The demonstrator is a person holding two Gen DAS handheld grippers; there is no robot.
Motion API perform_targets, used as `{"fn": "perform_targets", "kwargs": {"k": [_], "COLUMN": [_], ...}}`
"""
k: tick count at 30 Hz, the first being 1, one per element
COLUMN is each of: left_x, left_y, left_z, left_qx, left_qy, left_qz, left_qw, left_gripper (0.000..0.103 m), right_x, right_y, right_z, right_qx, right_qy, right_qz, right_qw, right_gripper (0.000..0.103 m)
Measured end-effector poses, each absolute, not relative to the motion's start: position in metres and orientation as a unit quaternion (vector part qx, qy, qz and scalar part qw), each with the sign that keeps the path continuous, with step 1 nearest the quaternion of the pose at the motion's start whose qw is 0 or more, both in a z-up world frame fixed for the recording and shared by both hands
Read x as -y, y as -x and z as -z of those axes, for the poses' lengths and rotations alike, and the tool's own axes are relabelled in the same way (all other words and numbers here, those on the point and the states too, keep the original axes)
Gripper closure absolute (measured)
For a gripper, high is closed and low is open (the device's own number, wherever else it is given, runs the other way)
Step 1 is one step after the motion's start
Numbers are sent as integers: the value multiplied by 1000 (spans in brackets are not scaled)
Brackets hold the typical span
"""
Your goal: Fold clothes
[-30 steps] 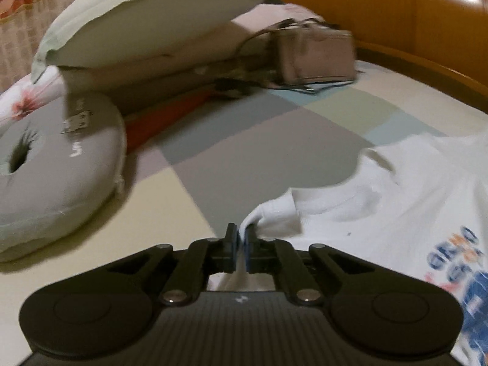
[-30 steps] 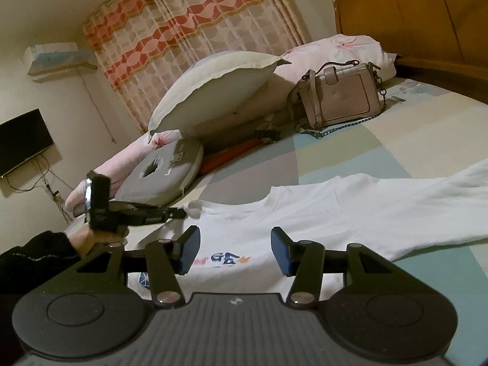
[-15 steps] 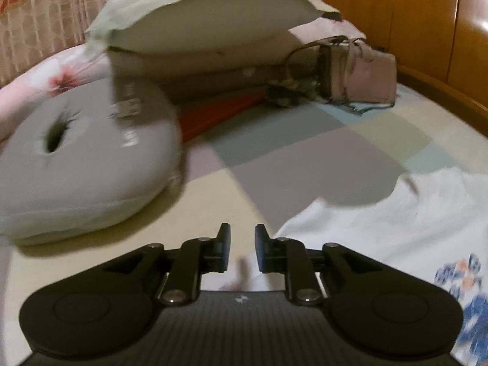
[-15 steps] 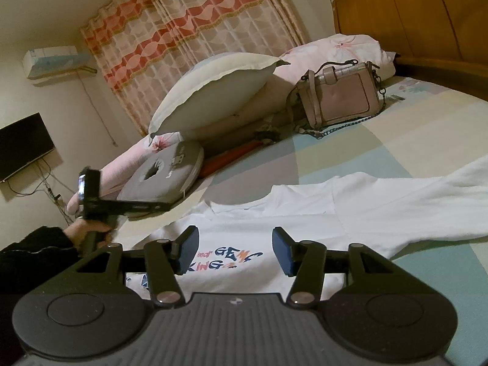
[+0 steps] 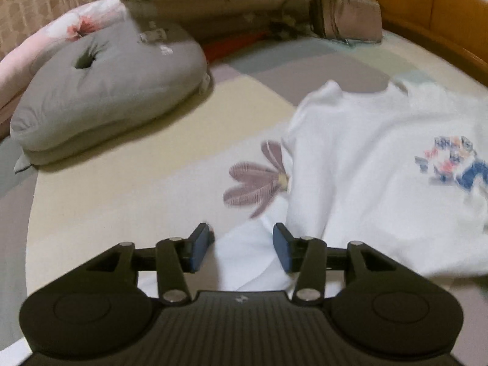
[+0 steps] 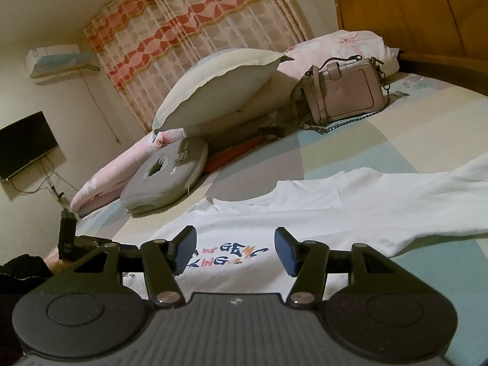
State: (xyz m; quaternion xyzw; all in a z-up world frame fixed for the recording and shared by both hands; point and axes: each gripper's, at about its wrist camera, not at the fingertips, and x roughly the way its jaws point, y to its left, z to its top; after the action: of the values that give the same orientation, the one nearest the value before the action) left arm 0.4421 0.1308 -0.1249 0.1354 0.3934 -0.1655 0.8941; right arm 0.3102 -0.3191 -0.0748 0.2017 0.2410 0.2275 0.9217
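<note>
Left wrist view: the left gripper (image 5: 242,248) has its fingers spread wide and holds nothing; a fold of the white shirt (image 5: 381,164) lies between and below the blue fingertips (image 5: 199,245), and whether they touch the cloth cannot be told. The shirt lies spread on the bed (image 5: 122,195) from 12 to 3 o'clock of the gripper, its printed chest facing up. A flower print (image 5: 256,180) on the bedsheet shows at the shirt's left edge. A grey ring cushion (image 5: 106,88) rests at 10 o'clock, well apart from the shirt. A pink handbag (image 5: 344,19) stands at 1 o'clock near the wooden bed frame (image 5: 442,15). Right wrist view: the right gripper (image 6: 235,250) has its fingers wide apart and empty, over the lettered print of the shirt (image 6: 335,210). One sleeve extends toward 3 o'clock. The left gripper (image 6: 76,241) appears at 9 o'clock, at the shirt's edge. A pillow (image 6: 219,85) leans at 12 o'clock, the handbag (image 6: 344,91) at 1 o'clock, a curtain (image 6: 195,30) behind them.
</note>
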Motion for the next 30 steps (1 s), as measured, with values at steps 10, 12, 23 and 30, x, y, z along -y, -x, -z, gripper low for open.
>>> {"fn": "perform_targets", "kwargs": {"k": [10, 12, 23, 30], "left_x": [-145, -150, -167, -214], "left_y": [-454, -457, -450, -423], "left_z": [111, 106, 95, 104], "left_qx": [-391, -385, -372, -394], "left_qy": [-85, -73, -69, -106], "left_qz": [108, 83, 63, -18], "left_qw": [910, 916, 923, 913], "left_gripper": [103, 103, 75, 66], "right_x": [315, 315, 315, 312], "right_y": [-310, -310, -310, -309], "right_z": [75, 75, 75, 75], "right_qx": [-242, -242, -242, -244], "right_qy": [-194, -194, -190, -185], "right_qz": [-227, -227, -225, -231], "right_qw": [923, 923, 925, 923], "right_gripper": [41, 41, 40, 38]}}
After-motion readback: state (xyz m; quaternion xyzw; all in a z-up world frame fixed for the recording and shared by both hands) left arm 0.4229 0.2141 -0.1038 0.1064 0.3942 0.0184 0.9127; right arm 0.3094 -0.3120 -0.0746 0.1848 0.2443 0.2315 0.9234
